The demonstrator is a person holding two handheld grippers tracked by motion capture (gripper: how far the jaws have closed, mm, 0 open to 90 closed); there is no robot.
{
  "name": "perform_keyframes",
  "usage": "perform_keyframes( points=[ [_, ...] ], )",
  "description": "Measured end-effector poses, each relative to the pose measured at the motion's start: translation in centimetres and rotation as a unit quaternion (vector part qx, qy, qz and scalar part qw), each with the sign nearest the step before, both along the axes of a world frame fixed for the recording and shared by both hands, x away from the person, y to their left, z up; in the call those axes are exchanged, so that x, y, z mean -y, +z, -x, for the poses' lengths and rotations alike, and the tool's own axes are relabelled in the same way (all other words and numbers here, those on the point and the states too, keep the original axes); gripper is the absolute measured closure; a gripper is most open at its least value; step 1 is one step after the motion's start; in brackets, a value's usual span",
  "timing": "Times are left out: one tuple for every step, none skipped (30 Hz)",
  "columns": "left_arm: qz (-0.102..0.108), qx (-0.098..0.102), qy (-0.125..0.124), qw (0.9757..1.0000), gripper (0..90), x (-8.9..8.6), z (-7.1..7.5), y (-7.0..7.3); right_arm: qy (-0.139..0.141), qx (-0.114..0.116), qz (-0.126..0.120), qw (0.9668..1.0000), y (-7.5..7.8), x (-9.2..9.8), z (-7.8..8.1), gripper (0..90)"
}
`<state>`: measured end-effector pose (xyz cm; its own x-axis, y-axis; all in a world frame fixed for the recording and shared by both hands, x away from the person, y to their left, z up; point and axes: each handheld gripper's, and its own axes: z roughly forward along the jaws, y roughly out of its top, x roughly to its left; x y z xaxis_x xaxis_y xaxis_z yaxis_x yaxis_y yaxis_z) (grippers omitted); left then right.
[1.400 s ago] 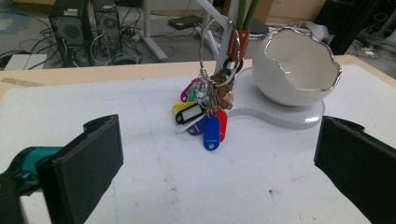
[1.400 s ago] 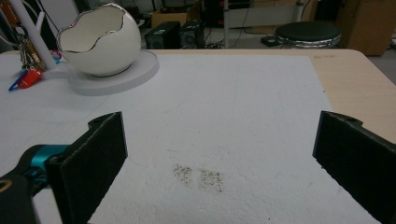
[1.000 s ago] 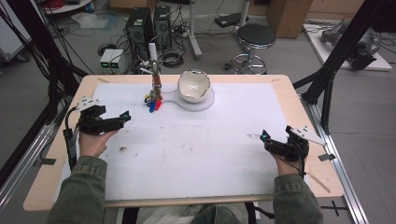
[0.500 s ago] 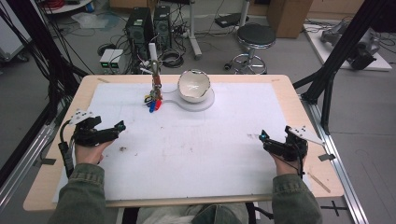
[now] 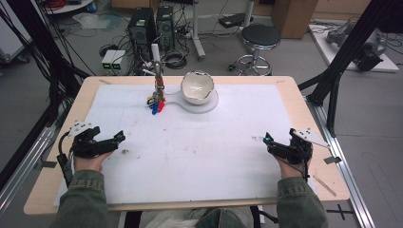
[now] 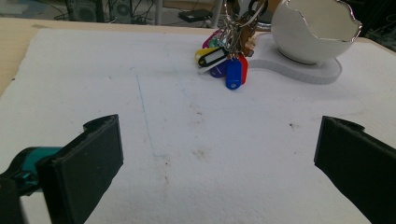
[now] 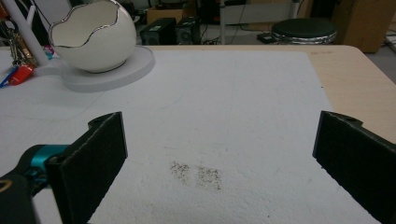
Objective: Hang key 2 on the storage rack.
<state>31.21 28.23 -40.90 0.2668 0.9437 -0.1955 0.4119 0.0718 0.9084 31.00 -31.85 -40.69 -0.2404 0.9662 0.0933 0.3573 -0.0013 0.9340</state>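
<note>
The left tongs [image 5: 116,138] rest low on the white mat [image 5: 199,142] at about 8 o'clock of the table [image 5: 285,85], held in the person's left hand [image 5: 88,159]. In the left gripper view the two black jaws stand wide apart with bare mat between them, so these tongs are released and grip nothing. The right tongs [image 5: 267,140] lie at about 4 o'clock, in the right hand [image 5: 290,166]; in the right gripper view the jaws are likewise spread wide over a smudged patch of mat, released and empty.

The bunch of keys [image 6: 224,60] with its coloured tags, blue, red, yellow and purple, hangs from a small stand [image 5: 157,71] at about 11 o'clock, the tags touching the mat. Just beside it, toward 12 o'clock, the white egg-shaped bowl [image 5: 197,87] with a jagged silver rim sits upright on a flat white base [image 5: 209,105]. Both tongs are well apart from keys and bowl, the left tongs pointing toward them.
</note>
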Motion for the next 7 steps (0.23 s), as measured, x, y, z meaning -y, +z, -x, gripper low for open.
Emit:
perform_keyframes(
  points=[
    [0.003, 0.000, 0.002, 1.0000, 1.7, -0.07, 0.03, -0.02, 0.001, 0.000, 0.001, 1.0000, -0.01, -0.02, -0.02, 1.9],
    [0.004, 0.000, 0.002, 1.0000, 1.6, -0.13, 0.05, -0.03, 0.001, 0.001, 0.000, 1.0000, -0.01, -0.02, -0.03, 1.9],
    [0.006, 0.002, 0.003, 1.0000, 1.7, -0.14, 0.06, -0.04, 0.001, -0.001, -0.001, 1.0000, -0.01, -0.02, 0.00, 1.9],
    [0.006, 0.002, 0.002, 1.0000, 1.7, -0.15, 0.07, -0.02, 0.001, -0.001, -0.001, 1.0000, -0.01, 0.03, 0.01, 1.9],
    [0.007, 0.004, 0.001, 1.0000, 1.7, -0.11, 0.07, -0.03, 0.000, -0.001, -0.004, 1.0000, 0.01, 0.06, 0.02, 1.9],
    [0.007, 0.006, 0.000, 1.0000, 1.7, -0.06, 0.08, -0.02, 0.000, 0.000, -0.003, 1.0000, 0.01, 0.12, 0.02, 1.9],
    [0.008, 0.007, -0.001, 0.9999, 1.6, -0.05, 0.07, -0.02, 0.001, 0.000, -0.003, 1.0000, 0.01, 0.16, 0.01, 1.9]
  ],
)
